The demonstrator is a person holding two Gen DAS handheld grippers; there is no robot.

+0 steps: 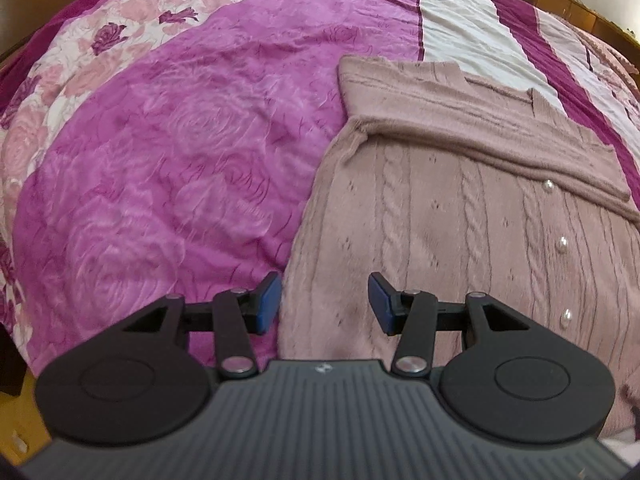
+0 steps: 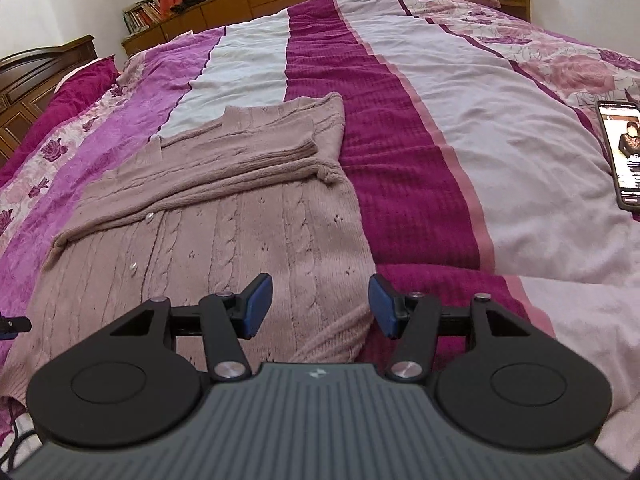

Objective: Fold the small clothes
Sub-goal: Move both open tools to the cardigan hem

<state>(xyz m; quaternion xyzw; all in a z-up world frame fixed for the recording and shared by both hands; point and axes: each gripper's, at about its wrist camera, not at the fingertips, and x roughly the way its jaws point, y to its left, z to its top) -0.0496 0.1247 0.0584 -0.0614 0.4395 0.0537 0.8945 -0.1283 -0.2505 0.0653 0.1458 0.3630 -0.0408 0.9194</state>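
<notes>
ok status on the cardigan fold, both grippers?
Left gripper open, empty, over cardigan's left edge. Right gripper open, empty, over its right edge. Sleeves folded across. Phone off right, clear.

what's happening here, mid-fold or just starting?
Mid-fold, it looks like. A person holds a tool in each hand over a pink cable-knit cardigan laid on a striped bedspread. Its sleeves are already folded across the chest. The left tool hangs over the cardigan's left bottom edge and the right tool over its right bottom edge; both are open and hold nothing. A phone lies on the bed to the right.
</notes>
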